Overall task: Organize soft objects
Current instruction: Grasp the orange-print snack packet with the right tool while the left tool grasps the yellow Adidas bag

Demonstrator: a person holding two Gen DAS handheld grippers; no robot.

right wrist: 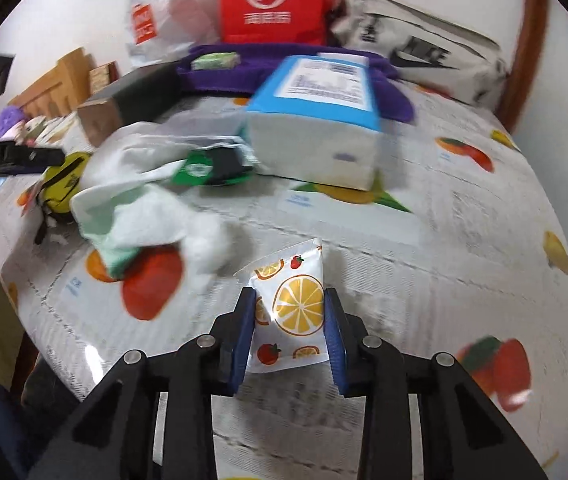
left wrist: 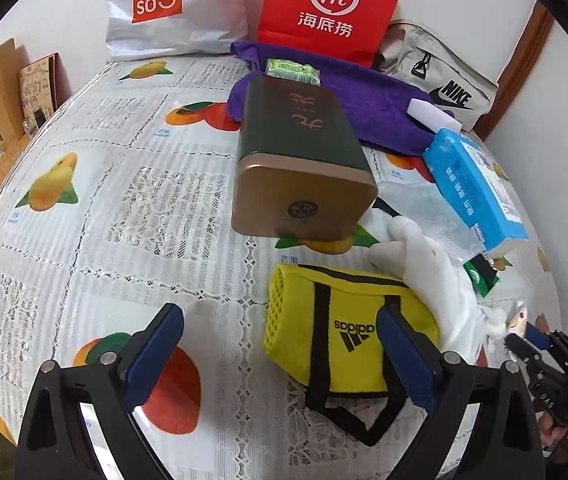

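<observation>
My left tool (left wrist: pixel 279 360) hangs released over the surface (left wrist: pixel 83 208), its blue pads wide apart with nothing between them. The right-hand pad (left wrist: pixel 406 360) overlaps the yellow Adidas pouch (left wrist: pixel 348 320) in the view; I cannot tell whether it touches. That pouch lies on its side at about 1 o'clock from the tool. A white cloth (left wrist: pixel 436 268) is bunched against the pouch's far right side. At 12 o'clock lies a dark green tin (left wrist: pixel 300 152) with a gold end, resting partly on a purple towel (left wrist: pixel 372 96). A blue tissue pack (left wrist: pixel 472 184) sits at 2 o'clock.

My right tool (right wrist: pixel 290 316) is clenched on a small white sachet (right wrist: pixel 292 304) printed with orange slices and strawberries; both pads press its sides and it stands upright between them, above the surface (right wrist: pixel 464 240). In this blurred view the white cloth (right wrist: pixel 135 208) lies at 10 o'clock, and the blue tissue pack (right wrist: pixel 316 120) at 12 o'clock. Behind them, the purple towel (right wrist: pixel 219 76) lies in front of a red paper bag (right wrist: pixel 271 0).
</observation>
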